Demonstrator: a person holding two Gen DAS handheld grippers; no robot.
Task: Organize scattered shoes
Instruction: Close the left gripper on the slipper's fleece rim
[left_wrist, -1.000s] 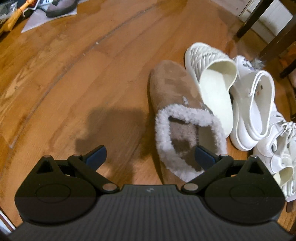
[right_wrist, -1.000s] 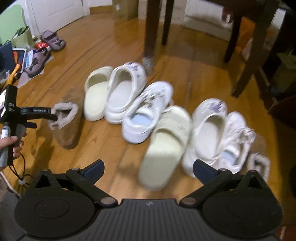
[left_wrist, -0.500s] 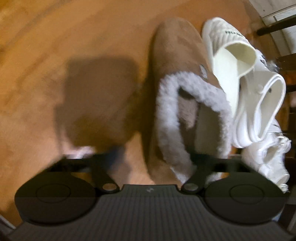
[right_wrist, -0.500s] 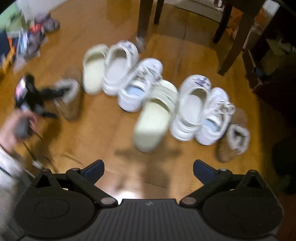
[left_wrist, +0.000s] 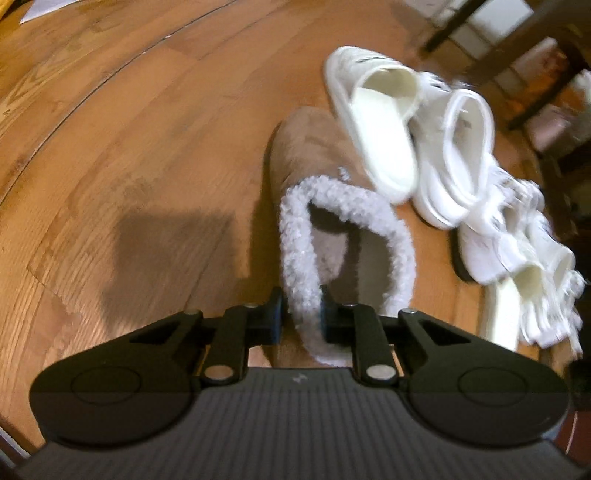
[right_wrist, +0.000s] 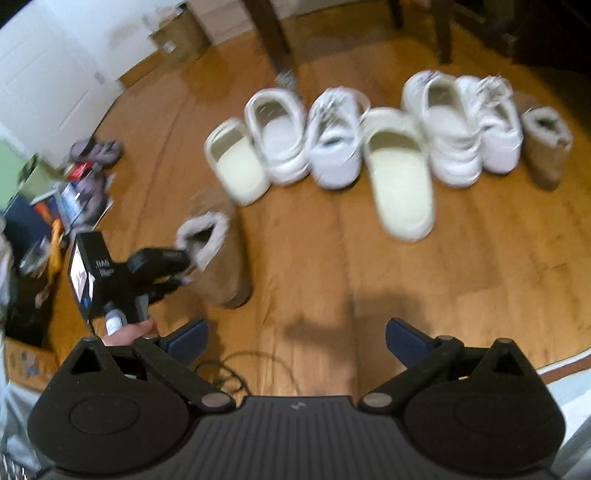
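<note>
Both views are smeared by motion, so the white shoes (right_wrist: 369, 140) read only as a loose row of clogs, sneakers and cream slides; their laces and markings cannot be made out. In the left wrist view the shoes at the far right are cut off by the frame edge and blur into one another. The heel of the tan slipper (left_wrist: 332, 206) is hidden behind the left gripper (left_wrist: 301, 317), whose fingers (left_wrist: 271, 314) have closed to a narrow gap, pinching the fleece collar on the slipper's left side, one finger outside the collar and one inside the opening. The slipper's toe points away from the fingers, with a cream slide (left_wrist: 376, 122) just beyond and to the right of it. Whether the sole rests on the floor cannot be told.

The right gripper (right_wrist: 295, 338) has its blue-padded fingers (right_wrist: 404, 338) spread wide with nothing between them, hanging over bare floor well short of the shoe row. Ahead and left of them the other gripper is seen clamped on the slipper, a hand (right_wrist: 129, 330) partly hidden below it. A matching tan slipper (right_wrist: 546, 147) stands at the row's far right end.

The floor (left_wrist: 129, 147) is warm glossy wood planks carrying dark shadows. Dark chair legs (right_wrist: 269, 33) rise beyond the shoes, a white door (right_wrist: 44, 77) and a cardboard box (right_wrist: 181, 37) stand far left, with cluttered papers and sandals (right_wrist: 96, 151) near them
</note>
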